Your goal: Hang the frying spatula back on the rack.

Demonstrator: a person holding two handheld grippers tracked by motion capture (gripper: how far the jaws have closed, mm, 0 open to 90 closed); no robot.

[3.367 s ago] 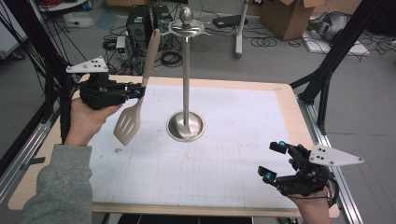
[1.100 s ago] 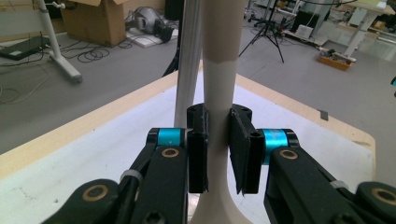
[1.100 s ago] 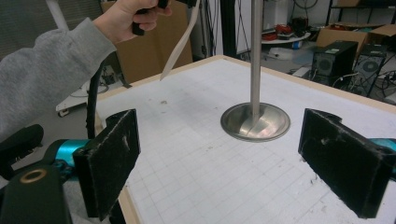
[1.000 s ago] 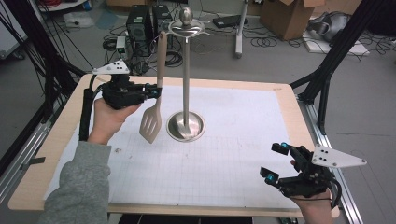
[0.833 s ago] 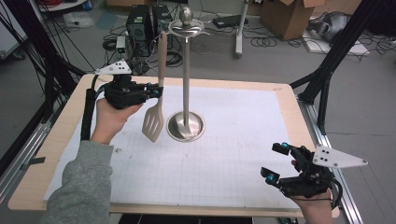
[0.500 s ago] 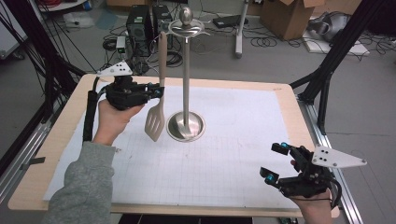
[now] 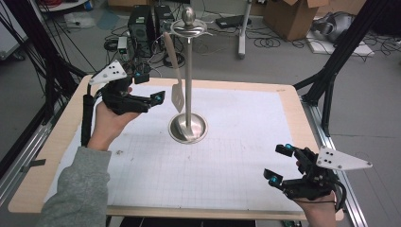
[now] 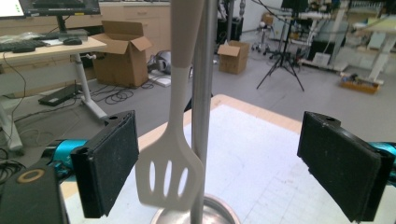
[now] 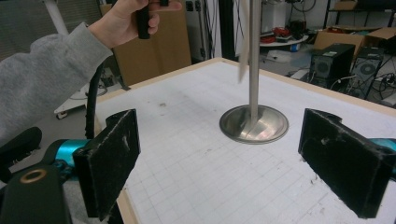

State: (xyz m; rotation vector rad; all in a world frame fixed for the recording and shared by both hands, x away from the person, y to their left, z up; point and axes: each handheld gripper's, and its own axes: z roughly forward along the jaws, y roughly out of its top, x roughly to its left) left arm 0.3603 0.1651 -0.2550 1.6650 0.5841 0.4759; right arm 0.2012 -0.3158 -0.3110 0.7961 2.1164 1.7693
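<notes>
A pale slotted spatula [image 7: 177, 97] hangs from the ring at the top of a steel stand [image 7: 188, 71], its blade close against the pole. My left gripper [image 7: 149, 86] is just left of it at blade height. Its jaws have just been opening. In the left gripper view the spatula [image 8: 170, 172] hangs free between the open pads [image 8: 112, 168], nearer the left one, with the pole [image 8: 201, 93] behind it. My right gripper [image 7: 278, 164] rests open near the table's front right corner, nothing in it. In the right gripper view the stand's round base [image 9: 254, 123] lies ahead of that gripper [image 9: 233, 158].
The white gridded mat [image 7: 227, 156] covers the wooden table [image 7: 56, 156]. Black frame struts [image 7: 331, 80] rise at the right and left edges. Computer towers [image 7: 142, 21], cables and cardboard boxes [image 7: 291, 16] stand on the floor beyond the far edge.
The left jaws have opened off the spatula. The spatula, held tilted before, has swung in and now hangs straight beside the pole. The right gripper has not moved.
</notes>
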